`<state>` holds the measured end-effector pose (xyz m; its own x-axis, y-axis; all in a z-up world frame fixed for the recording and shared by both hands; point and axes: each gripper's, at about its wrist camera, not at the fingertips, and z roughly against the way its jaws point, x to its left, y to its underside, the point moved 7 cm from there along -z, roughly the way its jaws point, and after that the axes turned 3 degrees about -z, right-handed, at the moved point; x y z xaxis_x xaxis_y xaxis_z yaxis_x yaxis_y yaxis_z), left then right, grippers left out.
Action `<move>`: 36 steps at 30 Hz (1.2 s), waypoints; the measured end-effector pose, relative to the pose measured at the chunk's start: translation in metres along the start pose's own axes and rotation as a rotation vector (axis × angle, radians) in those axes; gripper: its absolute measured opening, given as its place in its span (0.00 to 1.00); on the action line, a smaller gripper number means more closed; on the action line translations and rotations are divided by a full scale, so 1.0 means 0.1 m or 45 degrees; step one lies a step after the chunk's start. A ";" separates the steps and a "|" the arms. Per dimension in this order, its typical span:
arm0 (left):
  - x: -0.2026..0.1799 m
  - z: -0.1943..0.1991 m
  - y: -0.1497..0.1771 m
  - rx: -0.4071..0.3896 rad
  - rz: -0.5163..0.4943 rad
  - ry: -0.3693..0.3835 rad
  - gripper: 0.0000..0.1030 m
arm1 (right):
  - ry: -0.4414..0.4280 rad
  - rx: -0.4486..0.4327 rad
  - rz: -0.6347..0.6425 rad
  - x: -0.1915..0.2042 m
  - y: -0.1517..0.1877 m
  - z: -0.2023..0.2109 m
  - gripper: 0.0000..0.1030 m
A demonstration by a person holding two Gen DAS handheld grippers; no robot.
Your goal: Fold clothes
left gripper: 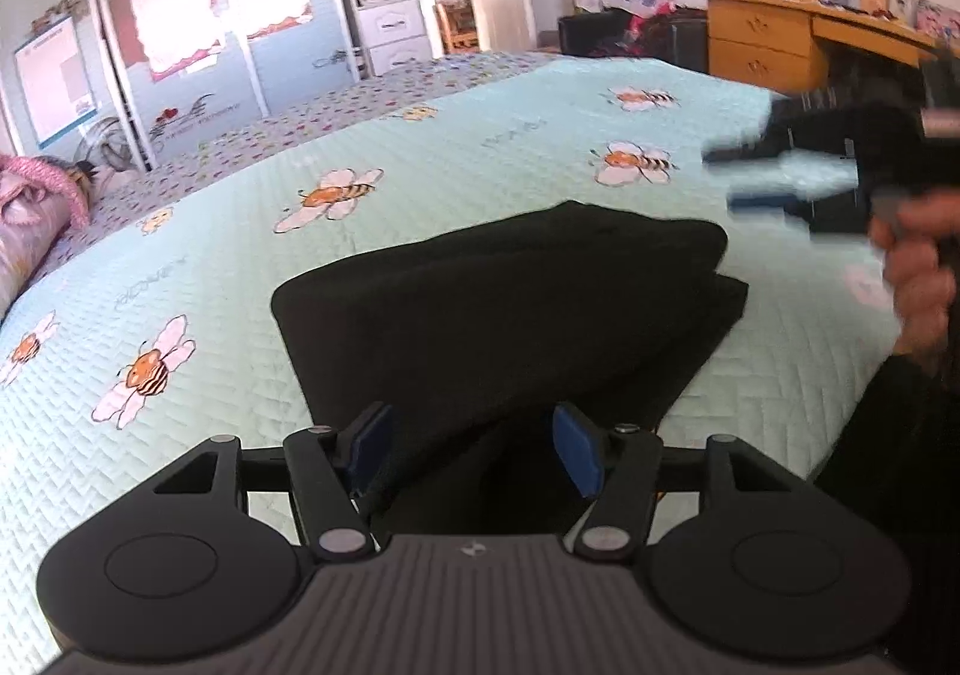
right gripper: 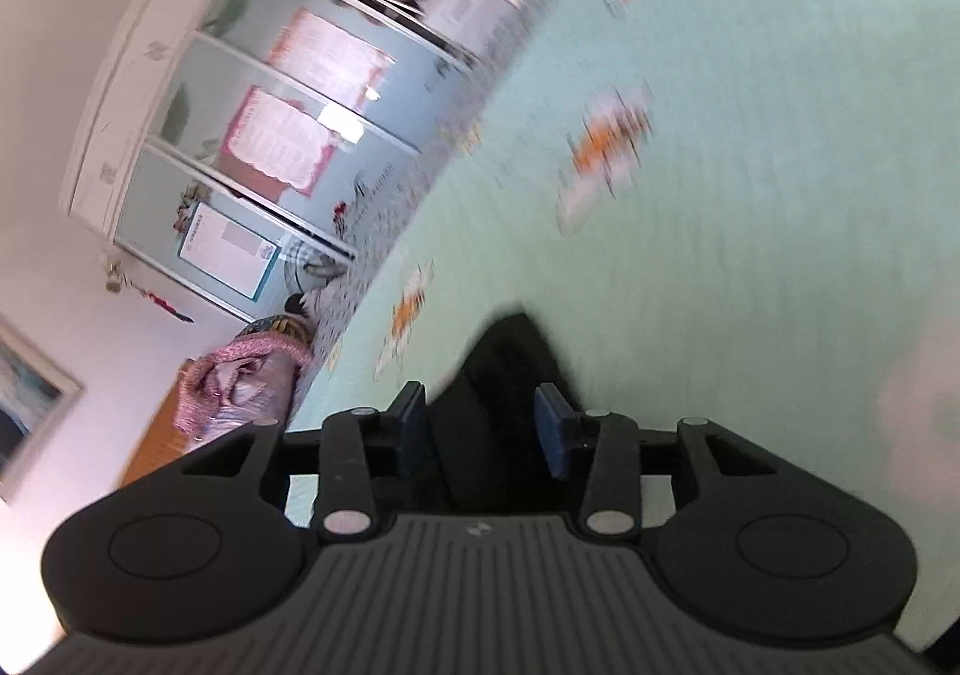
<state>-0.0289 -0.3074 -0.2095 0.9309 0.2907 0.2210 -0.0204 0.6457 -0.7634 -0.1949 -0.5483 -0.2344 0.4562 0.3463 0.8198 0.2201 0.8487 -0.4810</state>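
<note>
- Left wrist view: a black folded garment (left gripper: 510, 309) lies on the bed (left gripper: 420, 147), on a pale green quilted cover printed with bees and flowers.
- The garment is folded into a thick stack of layers, with its near end reaching down between the fingers of the left gripper (left gripper: 474, 450).
- The left gripper's blue-padded fingers (left gripper: 579, 450) stand fairly wide apart; dark cloth lies in the gap, but the pads do not appear to press on it.
- At the right edge, the right gripper (left gripper: 774, 180) shows blurred above the cover, beyond the garment's far right corner and apart from it, with a hand (left gripper: 918, 279) around its grip. Its fingers are parted, with only the green cover showing between them.
- A wooden desk (left gripper: 762, 39) stands past the bed on the right, and a wardrobe with sliding doors (left gripper: 168, 51) is on the left.
- Right wrist view: the picture is tilted and smeared by motion. The right gripper (right gripper: 483, 429) has its fingers moderately apart.
- A peak of black cloth (right gripper: 510, 357) shows in the gap between them; whether either pad touches it cannot be told.
- The green bed cover (right gripper: 750, 195) fills the right side, and a pink bundle (right gripper: 240, 387) lies at the bed's far end.
</note>
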 end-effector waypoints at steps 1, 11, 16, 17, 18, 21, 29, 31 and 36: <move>-0.02 -0.02 0.02 0.011 -0.009 0.012 0.60 | -0.018 0.007 0.049 0.05 -0.05 -0.01 0.42; -0.10 -0.13 0.13 0.083 -0.043 0.046 0.62 | 0.087 0.402 0.565 0.24 0.12 -1.12 0.44; -0.14 -0.21 0.25 0.153 -0.071 0.069 0.64 | 0.110 0.431 0.724 0.29 0.27 -1.18 0.17; -0.14 -0.22 0.27 0.161 -0.076 0.073 0.65 | 0.112 0.417 0.740 0.32 0.26 -1.16 0.11; -0.15 -0.21 0.28 0.162 -0.076 0.076 0.65 | 0.105 0.398 0.737 0.36 0.23 -1.12 0.09; -0.15 -0.19 0.31 0.165 -0.078 0.085 0.65 | 0.073 0.306 0.711 0.53 0.04 -0.99 0.05; -0.15 0.04 0.22 0.070 -0.065 0.114 0.65 | 0.139 0.362 0.607 0.19 0.07 -1.15 0.08; -0.14 0.09 0.18 0.048 -0.065 0.128 0.65 | 0.120 0.359 0.489 0.10 0.04 -1.12 0.10; -0.14 0.18 0.14 0.021 -0.073 0.167 0.65 | -0.001 0.231 0.449 0.32 -0.11 -0.83 0.14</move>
<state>-0.0492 -0.2894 -0.2126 0.9704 0.1586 0.1820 0.0295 0.6704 -0.7414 -0.1110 -0.5797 -0.2293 0.4756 0.6294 0.6145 -0.1058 0.7344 -0.6704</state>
